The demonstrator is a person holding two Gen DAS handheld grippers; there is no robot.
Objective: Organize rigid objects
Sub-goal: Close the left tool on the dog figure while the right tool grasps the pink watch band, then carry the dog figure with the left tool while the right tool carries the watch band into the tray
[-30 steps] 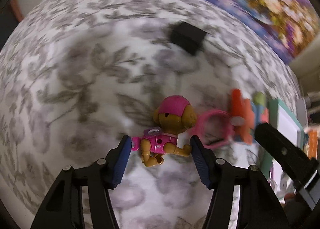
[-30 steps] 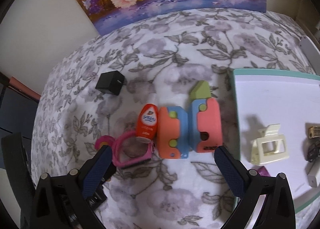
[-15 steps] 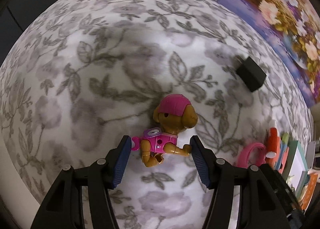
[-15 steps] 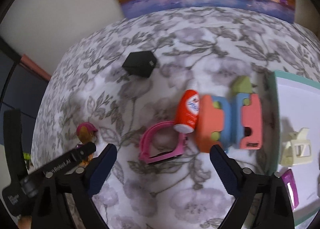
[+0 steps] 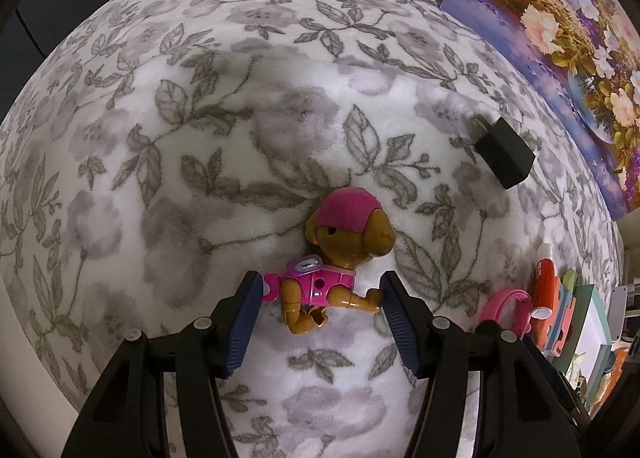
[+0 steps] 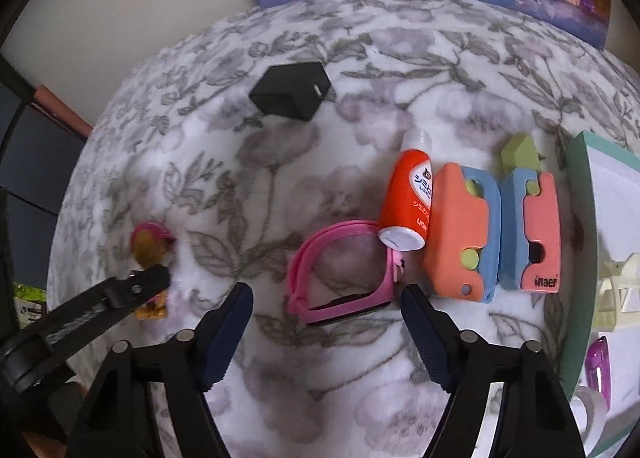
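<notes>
A brown toy dog in a pink cap and vest (image 5: 336, 258) lies between the fingers of my left gripper (image 5: 322, 292), whose pads touch its two ends. It also shows at the left of the right wrist view (image 6: 150, 246). My right gripper (image 6: 326, 306) is open, just in front of a pink watch (image 6: 344, 270) on the flowered cloth. An orange tube (image 6: 408, 202) and an orange and blue foam block (image 6: 492, 234) lie right of the watch.
A black charger cube (image 6: 292, 92) sits farther back, also in the left wrist view (image 5: 504, 152). A white tray with a green rim (image 6: 578, 218) holds a cream hair clip (image 6: 618, 290) at the right. A flower painting (image 5: 560, 38) leans on the back wall.
The left gripper has carried the toy dog left, away from the watch and blocks. The right gripper has moved left and closer, from over the blocks to the pink watch.
</notes>
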